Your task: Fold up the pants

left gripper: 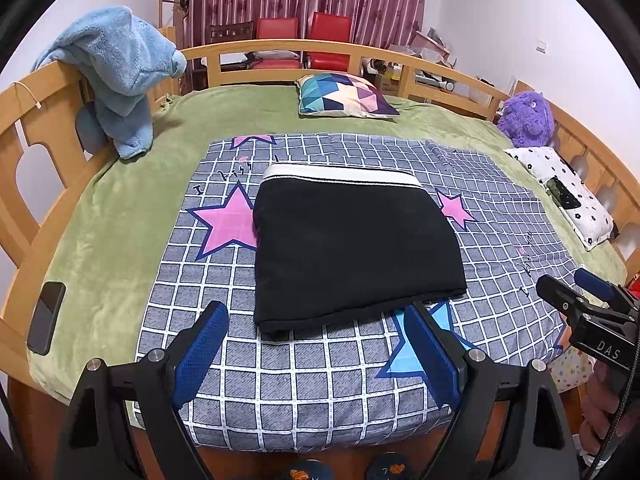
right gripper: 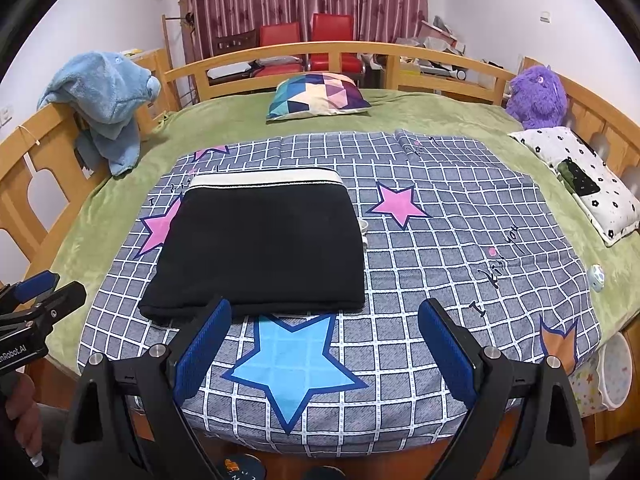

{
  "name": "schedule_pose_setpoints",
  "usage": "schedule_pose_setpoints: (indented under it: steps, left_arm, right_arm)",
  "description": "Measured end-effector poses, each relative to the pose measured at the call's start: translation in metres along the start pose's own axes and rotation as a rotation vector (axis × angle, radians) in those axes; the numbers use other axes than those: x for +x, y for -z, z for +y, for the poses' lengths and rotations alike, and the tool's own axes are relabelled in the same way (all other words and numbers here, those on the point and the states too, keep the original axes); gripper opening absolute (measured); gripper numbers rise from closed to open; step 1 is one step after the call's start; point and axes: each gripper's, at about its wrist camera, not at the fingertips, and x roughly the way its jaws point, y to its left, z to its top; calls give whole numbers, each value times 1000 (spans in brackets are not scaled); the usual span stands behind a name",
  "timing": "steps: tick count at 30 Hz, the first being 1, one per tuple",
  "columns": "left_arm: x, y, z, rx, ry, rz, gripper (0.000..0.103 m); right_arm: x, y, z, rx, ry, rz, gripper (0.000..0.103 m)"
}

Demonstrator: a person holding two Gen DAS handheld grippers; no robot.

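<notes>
Black pants (left gripper: 352, 240) are lying folded on a checked sheet (left gripper: 320, 392), both the left gripper (left gripper: 316, 344) and right gripper (right gripper: 326, 344) hovering nearby, jaws apart and empty.

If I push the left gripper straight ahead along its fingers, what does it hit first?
Most likely the near edge of the folded black pants. The left gripper is open and empty, aimed at that edge above the checkered sheet; depth is uncertain.
</notes>
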Motion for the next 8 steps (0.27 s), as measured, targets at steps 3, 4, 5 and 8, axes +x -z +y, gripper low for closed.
schedule_pose_setpoints:
  steps: [3,4,5,8]
  left_arm:
    - [0,0,0,-3,2,0,89]
    - [0,0,0,-5,4,1,89]
    - [1,0,0,-5,7,1,89]
    - [2,0,-2,3,30,2,89]
  right_arm:
    - [1,0,0,-1,1,1,93]
    - [1,1,0,-3,1,0,93]
    - [2,1,0,-5,2,-1,93]
    - [5,0,3,-10,2,3,93]
